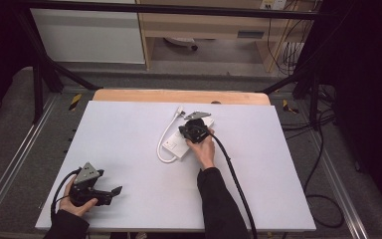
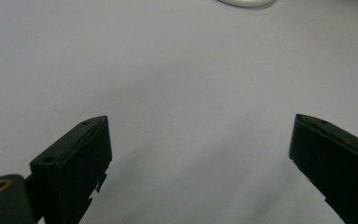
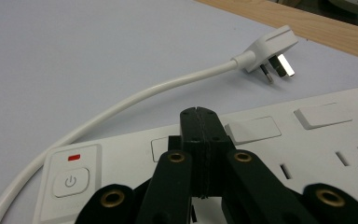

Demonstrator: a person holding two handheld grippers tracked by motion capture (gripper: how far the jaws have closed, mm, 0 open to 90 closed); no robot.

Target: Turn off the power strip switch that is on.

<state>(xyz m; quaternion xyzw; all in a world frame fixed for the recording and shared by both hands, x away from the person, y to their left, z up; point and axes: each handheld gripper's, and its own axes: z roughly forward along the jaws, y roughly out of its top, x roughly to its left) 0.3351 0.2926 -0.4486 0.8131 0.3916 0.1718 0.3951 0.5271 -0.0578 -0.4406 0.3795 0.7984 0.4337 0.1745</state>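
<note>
One white power strip (image 1: 188,142) lies flat near the middle of the white table (image 1: 129,149), slightly toward the far side, with its single white cord (image 1: 165,142) looping off the near end and curling round to one plug (image 1: 180,111) that rests on the table beside the strip's far end, prongs bare. In the right gripper view the strip shows one power button (image 3: 71,181) with a small red mark above it, several covered rectangular socket shutters and a few open slots further along. The right gripper (image 3: 200,126) hangs directly over the strip's top face with its jaws pressed together and nothing between them; whether the tips touch the plastic cannot be told. The left gripper (image 1: 110,193) rests well apart at the near left corner, jaws spread wide over bare table. By the look of it, the strip is a rigid, fairly light plastic shell with a smooth, somewhat slippery surface, so a hold across its narrow width at mid-body should be steadiest, the long edges giving parallel faces. The cord looks flexible and springy and would trail and tug if lifted; the plug body is stiff and small enough to pinch by its flat sides, away from the prongs
</note>
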